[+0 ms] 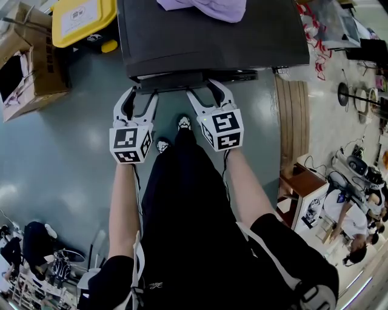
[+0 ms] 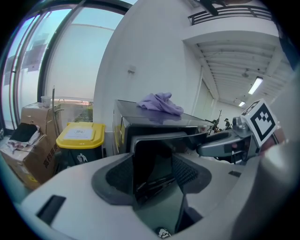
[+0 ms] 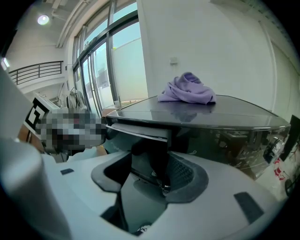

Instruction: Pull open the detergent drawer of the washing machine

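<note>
Head view: dark washing machine (image 1: 212,42) at top of frame, purple cloth (image 1: 203,7) lying on its lid. Detergent drawer (image 1: 170,82) standing slightly proud of machine front, towards the left side. Left gripper (image 1: 144,92) at drawer's left end, right gripper (image 1: 205,88) at its right end, both angled downward. Left gripper view: jaws released, spread wide, drawer front (image 2: 152,159) in the gap. Right gripper view: jaws likewise released and apart, drawer's right corner (image 3: 140,129) between them. Yellow-lidded bin (image 1: 82,18) on floor left of machine.
</note>
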Demonstrator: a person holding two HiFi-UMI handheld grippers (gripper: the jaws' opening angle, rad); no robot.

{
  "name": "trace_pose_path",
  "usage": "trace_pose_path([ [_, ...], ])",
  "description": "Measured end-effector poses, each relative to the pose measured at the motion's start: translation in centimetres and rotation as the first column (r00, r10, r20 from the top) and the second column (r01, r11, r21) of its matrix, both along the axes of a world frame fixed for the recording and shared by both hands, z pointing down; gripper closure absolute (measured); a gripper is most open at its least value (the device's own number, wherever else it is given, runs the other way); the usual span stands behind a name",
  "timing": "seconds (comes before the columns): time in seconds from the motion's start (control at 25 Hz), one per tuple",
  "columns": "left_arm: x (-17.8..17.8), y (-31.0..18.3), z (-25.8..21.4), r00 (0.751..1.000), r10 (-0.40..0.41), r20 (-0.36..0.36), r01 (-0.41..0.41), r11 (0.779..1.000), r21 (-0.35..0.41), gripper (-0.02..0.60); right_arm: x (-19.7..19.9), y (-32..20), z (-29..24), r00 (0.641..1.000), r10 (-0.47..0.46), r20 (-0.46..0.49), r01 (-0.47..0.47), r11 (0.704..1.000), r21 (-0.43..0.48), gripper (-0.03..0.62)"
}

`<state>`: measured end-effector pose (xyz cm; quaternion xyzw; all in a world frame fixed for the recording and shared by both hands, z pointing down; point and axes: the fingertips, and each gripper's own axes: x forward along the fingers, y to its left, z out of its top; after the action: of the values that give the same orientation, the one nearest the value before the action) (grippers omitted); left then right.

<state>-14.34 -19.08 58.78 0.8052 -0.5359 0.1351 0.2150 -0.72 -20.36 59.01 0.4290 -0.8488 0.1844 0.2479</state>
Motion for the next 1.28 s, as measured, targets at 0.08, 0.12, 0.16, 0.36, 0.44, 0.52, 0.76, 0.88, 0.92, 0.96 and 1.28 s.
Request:
trace_pose_path([
  [0.08, 0.1, 0.2, 0.0, 1.000, 0.000, -0.001, 0.000, 1.000, -0.001, 0.324, 0.1, 0.2, 0.0, 1.000, 0.003, 0.001, -0.003, 1.000, 0.001, 0.355],
  [0.12, 0.2, 0.3, 0.0, 1.000, -0.001, -0.002, 0.001, 1.000, -0.002, 0.324, 0.2, 0.3, -0.1, 1.000, 0.005, 0.000, -0.005, 1.000, 0.001, 0.355],
  [0.16, 0.2, 0.4, 0.0, 1.000, -0.001, -0.002, 0.001, 1.000, -0.003, 0.324, 0.2, 0.4, -0.1, 1.000, 0.007, 0.000, -0.007, 1.000, 0.000, 0.355],
  [0.36, 0.2, 0.8, 0.1, 1.000, 0.001, -0.002, -0.001, 1.000, -0.009, 0.324, 0.3, 0.8, 0.0, 1.000, 0.008, 0.000, -0.008, 1.000, -0.002, 0.355],
  [0.44, 0.4, 0.8, 0.1, 1.000, 0.000, -0.002, 0.000, 1.000, -0.011, 0.324, 0.4, 0.9, -0.1, 1.000, 0.010, 0.000, -0.010, 1.000, -0.001, 0.355],
  [0.52, 0.4, 1.0, 0.1, 1.000, 0.000, -0.002, 0.000, 1.000, -0.013, 0.324, 0.5, 1.0, -0.1, 1.000, 0.010, 0.001, -0.010, 1.000, -0.002, 0.355],
  [0.76, 0.5, 1.6, 0.0, 1.000, 0.002, -0.001, -0.002, 1.000, -0.021, 0.325, 0.6, 1.6, -0.1, 1.000, 0.010, 0.003, -0.010, 1.000, -0.008, 0.358],
  [0.88, 0.6, 1.9, 0.0, 1.000, 0.003, 0.000, -0.003, 1.000, -0.022, 0.325, 0.6, 1.9, -0.1, 1.000, 0.010, 0.003, -0.010, 1.000, -0.008, 0.358],
  [0.92, 0.6, 2.0, 0.0, 1.000, 0.004, 0.000, -0.004, 1.000, -0.022, 0.325, 0.7, 2.0, -0.1, 1.000, 0.010, 0.002, -0.010, 1.000, -0.007, 0.358],
  [0.96, 0.6, 2.1, 0.0, 1.000, 0.004, -0.001, -0.004, 1.000, -0.023, 0.325, 0.7, 2.1, -0.2, 1.000, 0.009, 0.002, -0.009, 1.000, -0.007, 0.358],
  [1.28, 0.8, 3.2, -0.1, 1.000, -0.001, -0.006, 0.001, 1.000, -0.026, 0.325, 0.9, 3.2, -0.3, 1.000, 0.019, 0.006, -0.019, 1.000, -0.007, 0.359],
])
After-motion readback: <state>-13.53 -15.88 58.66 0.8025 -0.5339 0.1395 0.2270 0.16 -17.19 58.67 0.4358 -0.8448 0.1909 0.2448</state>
